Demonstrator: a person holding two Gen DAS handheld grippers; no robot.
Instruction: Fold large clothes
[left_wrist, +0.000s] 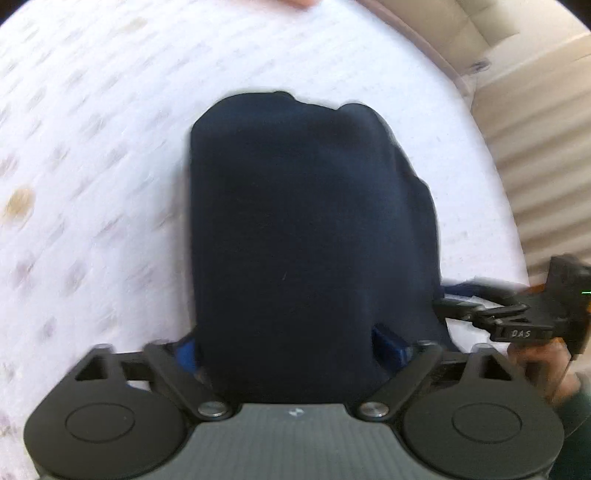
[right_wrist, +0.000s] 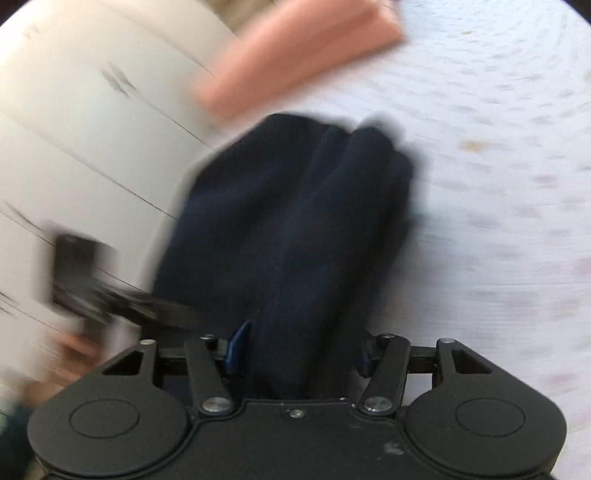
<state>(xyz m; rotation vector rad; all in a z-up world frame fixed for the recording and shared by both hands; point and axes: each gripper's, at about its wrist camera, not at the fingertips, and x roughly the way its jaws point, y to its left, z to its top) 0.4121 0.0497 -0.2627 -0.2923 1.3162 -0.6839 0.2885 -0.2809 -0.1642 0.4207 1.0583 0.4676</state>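
Note:
A dark navy garment (left_wrist: 306, 229) hangs in front of both cameras over a white patterned bed sheet (left_wrist: 92, 147). My left gripper (left_wrist: 291, 354) is shut on the garment's near edge; the cloth covers its blue fingertips (left_wrist: 388, 345). My right gripper (right_wrist: 295, 354) is shut on another part of the same navy garment (right_wrist: 291, 229), bunched in folds between its blue fingertips (right_wrist: 238, 347). The right gripper also shows at the right edge of the left wrist view (left_wrist: 454, 306). Both views are motion-blurred.
A folded pink cloth (right_wrist: 295, 59) lies on the sheet beyond the garment. A pale floor or wall with dark lines (right_wrist: 74, 129) is at the left of the right wrist view. Beige upholstery (left_wrist: 461, 29) borders the bed.

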